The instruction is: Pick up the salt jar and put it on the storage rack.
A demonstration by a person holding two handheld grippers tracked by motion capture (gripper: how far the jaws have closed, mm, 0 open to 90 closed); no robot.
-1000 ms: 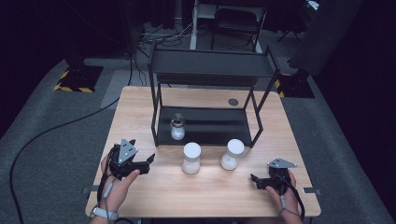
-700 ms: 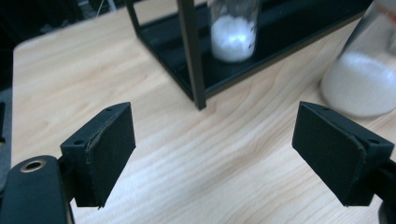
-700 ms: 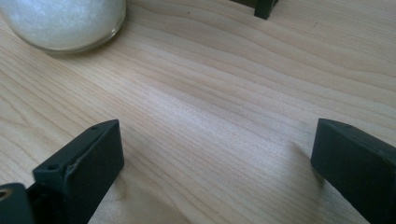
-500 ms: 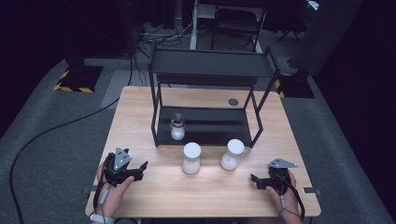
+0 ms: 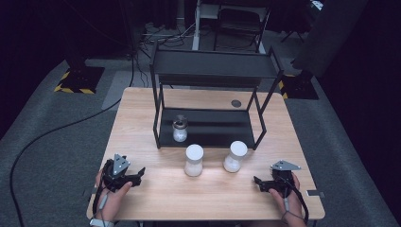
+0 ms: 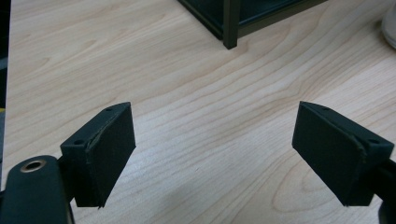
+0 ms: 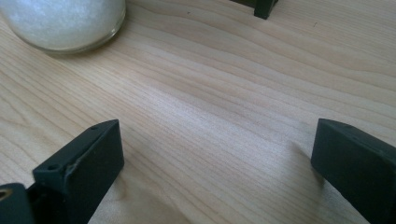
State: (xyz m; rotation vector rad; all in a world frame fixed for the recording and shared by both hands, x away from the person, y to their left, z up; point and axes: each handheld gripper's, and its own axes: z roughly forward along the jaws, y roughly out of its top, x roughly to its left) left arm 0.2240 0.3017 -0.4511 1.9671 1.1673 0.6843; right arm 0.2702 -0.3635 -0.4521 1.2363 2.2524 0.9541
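2 white-capped jars (image 5: 194,160) (image 5: 235,155) stand upright on the wooden table (image 5: 142,104) in front of the black shelf (image 5: 208,127), between my claws; a 3rd, smaller jar (image 5: 179,129) sits on its bottom tier. From above, my left claw (image 5: 138,173) rests near the left jar, my right claw (image 5: 257,180) near the right one, roughly equally near. Dark grey floor surrounds the table.

Left gripper view: my jaws stand apart, empty, over bare wood, a shelf leg (image 6: 230,23) ahead.

Right gripper view: jaws apart, empty; the right jar (image 7: 63,21) lies ahead-left.
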